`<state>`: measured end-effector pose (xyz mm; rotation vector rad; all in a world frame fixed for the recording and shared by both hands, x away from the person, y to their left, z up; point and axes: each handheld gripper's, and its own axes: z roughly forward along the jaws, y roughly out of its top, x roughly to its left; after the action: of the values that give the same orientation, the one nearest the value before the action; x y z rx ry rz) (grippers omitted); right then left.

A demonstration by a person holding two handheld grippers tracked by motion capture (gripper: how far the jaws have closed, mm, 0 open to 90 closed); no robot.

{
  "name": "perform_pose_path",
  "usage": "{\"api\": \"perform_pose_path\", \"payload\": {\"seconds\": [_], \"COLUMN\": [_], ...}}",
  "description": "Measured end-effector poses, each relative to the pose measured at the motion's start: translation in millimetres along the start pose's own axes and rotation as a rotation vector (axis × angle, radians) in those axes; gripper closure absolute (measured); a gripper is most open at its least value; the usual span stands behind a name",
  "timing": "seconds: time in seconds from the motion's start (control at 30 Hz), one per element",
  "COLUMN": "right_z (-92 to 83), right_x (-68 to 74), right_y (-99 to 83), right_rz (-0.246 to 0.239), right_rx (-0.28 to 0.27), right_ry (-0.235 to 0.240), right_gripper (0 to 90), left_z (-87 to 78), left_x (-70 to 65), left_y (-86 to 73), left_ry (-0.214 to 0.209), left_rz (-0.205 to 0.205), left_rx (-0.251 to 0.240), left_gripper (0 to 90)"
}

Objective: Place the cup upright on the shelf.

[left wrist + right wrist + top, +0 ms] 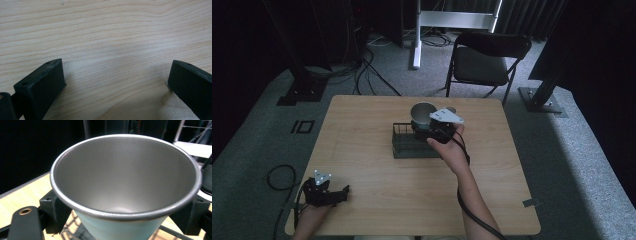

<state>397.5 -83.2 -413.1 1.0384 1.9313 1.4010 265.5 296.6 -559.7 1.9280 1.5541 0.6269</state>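
We start with the metal cup (125, 177), an empty steel tumbler with a pale blue outer wall, held upright between the two black jaws of our right gripper (438, 131), which press against its sides just below the rolled rim. In the high view the cup (423, 114) hangs over the far right end of the dark wire basket (404, 145) that sits near the middle of the wooden table (362, 150); we cannot tell from these pictures whether its base already touches the basket floor or is just above it, though wire mesh shows under it in the right gripper view. We judge the step in hand to be carrying the cup at the basket, either setting it in or lifting it out, and the frames alone do not settle which

Our left gripper (326, 194) rests near the table's front left corner, well apart from the basket, jaws spread wide over bare wood with nothing between them

The next move calls for keeping the cup level, clearing the basket's low wall, and not slackening the right grip until the base sits flat
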Motion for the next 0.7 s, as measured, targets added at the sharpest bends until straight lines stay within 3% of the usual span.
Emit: {"api": "perform_pose_path", "payload": {"seconds": [0.33, 0.5, 0.7], "right_z": [8.5, 13.0, 18.2], "right_x": [-21.3, -26.2, -31.4], "right_y": [-19.8, -32.0, -45.1], "right_rz": [0.021, 0.022, 0.058], "right_rx": [0.037, 0.061, 0.08], "right_ry": [-0.068, -0.08, -0.09], "right_gripper": [14.8, 14.8, 14.8], "left_z": [-0.1, -0.1, -0.1], "left_x": [0.0, 0.0, 0.0], "left_y": [0.0, 0.0, 0.0], "left_ry": [0.0, 0.0, 0.0], "left_rz": [0.001, 0.001, 0.001], "left_rx": [0.001, 0.002, 0.002], "left_gripper": [1.4, 1.4, 1.4]}}
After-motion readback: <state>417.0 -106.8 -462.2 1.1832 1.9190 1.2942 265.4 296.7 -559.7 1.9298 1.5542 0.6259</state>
